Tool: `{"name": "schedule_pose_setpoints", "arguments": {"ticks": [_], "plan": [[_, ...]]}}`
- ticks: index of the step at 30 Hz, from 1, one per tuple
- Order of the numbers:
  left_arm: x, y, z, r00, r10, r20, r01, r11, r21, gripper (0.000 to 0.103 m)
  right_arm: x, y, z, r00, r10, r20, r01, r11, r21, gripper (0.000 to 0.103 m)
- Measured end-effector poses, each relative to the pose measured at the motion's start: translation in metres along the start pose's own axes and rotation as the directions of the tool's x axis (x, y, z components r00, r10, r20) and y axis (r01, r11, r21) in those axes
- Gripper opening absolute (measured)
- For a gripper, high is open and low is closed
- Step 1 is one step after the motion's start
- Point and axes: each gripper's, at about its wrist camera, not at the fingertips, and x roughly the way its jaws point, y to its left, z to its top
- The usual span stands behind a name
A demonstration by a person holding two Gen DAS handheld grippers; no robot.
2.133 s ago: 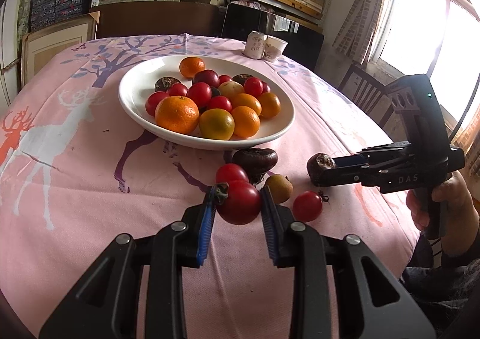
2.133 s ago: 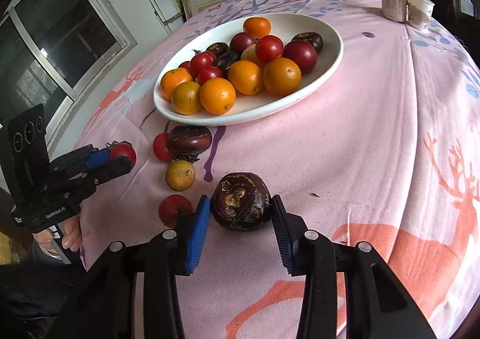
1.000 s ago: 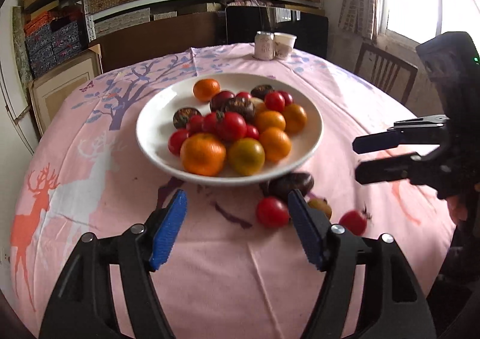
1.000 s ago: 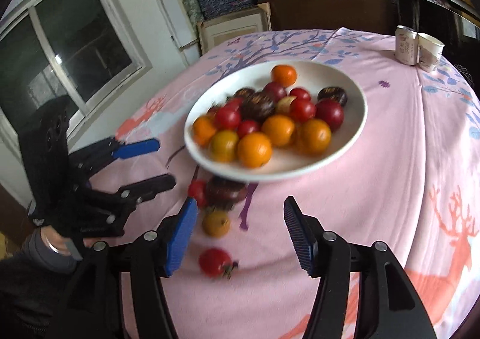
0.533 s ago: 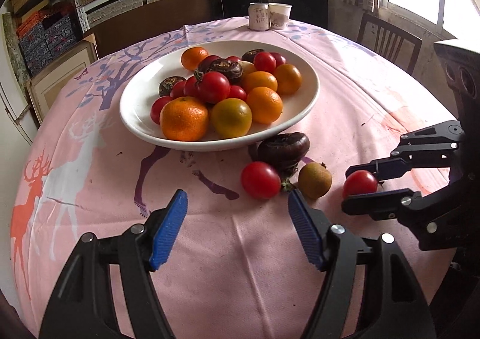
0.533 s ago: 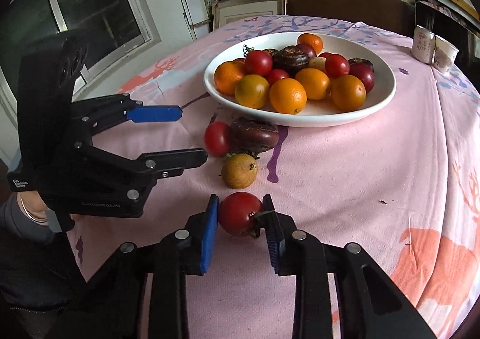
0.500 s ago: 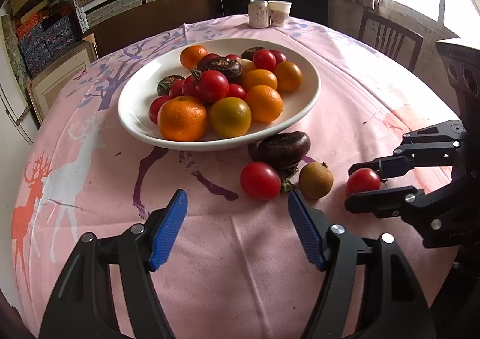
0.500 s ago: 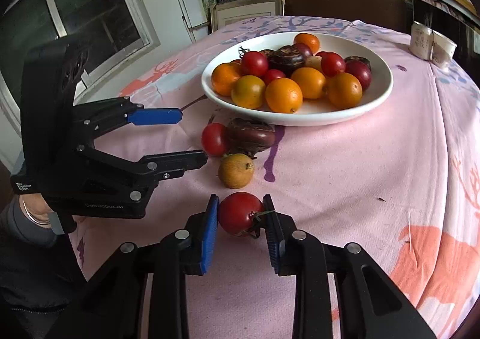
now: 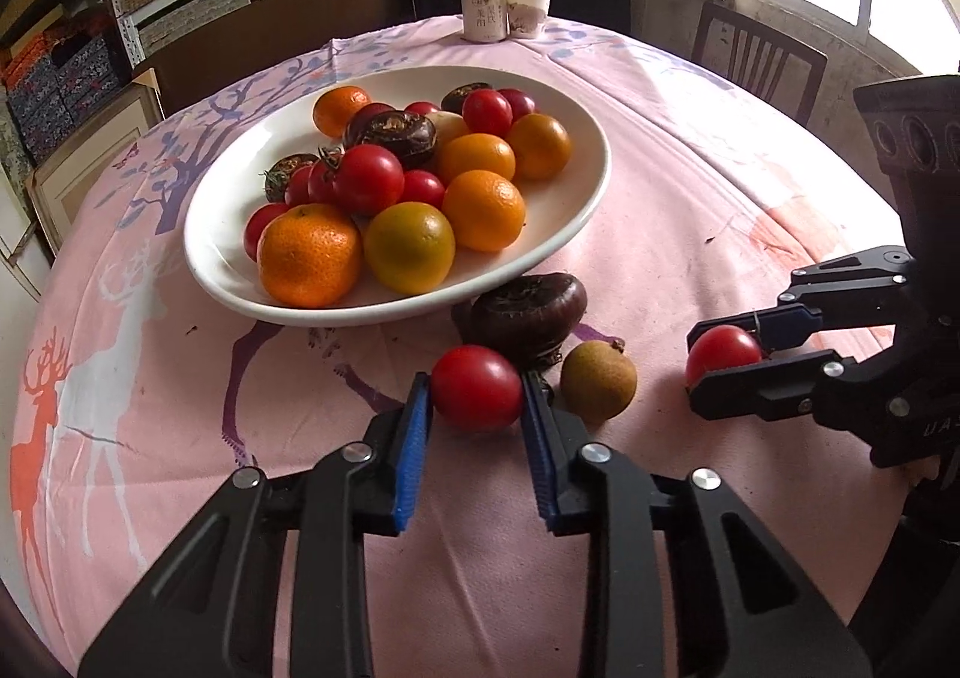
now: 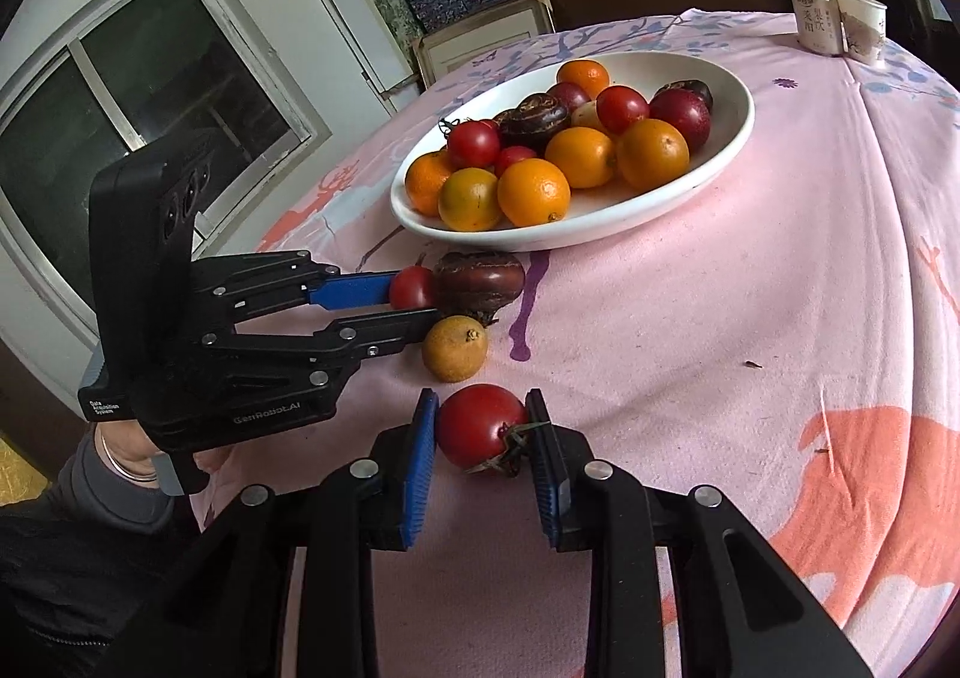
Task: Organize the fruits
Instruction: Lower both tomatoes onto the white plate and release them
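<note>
The left gripper (image 9: 477, 408) was closed on a smooth, glossy red tomato (image 9: 477, 387), its long axis lying across the blue ribbed pads (image 9: 411, 456). The right gripper (image 10: 480, 432) was clamped on a second tomato (image 10: 480, 426), green stem pointing toward the right pad. Both tomatoes sat on the pink cloth-covered table (image 9: 690, 186), on the near side of the white oval plate (image 9: 585, 210). Between them lay a round, matte brown fruit (image 9: 598, 380). A flattened, wrinkled dark purple fruit (image 9: 528, 312) touched the plate's near rim. Oranges and tomatoes filled the plate.
</note>
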Motion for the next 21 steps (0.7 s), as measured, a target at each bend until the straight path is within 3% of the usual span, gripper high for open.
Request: {"name": "schedule_pose_setpoints", "arguments": {"ticks": [11,16,21], "plan": [[-0.052,0.025,-0.008,0.991,-0.007,0.133,0.021,0.994,-0.107,0.029,-0.013,-0.015,0.009,0.998,0.052,0.04,-0.055,0.997,0.063,0.03],[-0.061,0.049,0.021,0.983,0.007,0.185,0.019,0.99,-0.14,0.029,-0.03,-0.024,0.052,0.994,0.026,0.111,-0.037,0.994,0.099,0.03],[-0.041,0.073,0.062,0.983,0.012,0.184,0.02,0.985,-0.173,0.029,-0.025,-0.029,0.116,0.987,-0.038,0.155,0.023,0.995,0.094,0.03]]}}
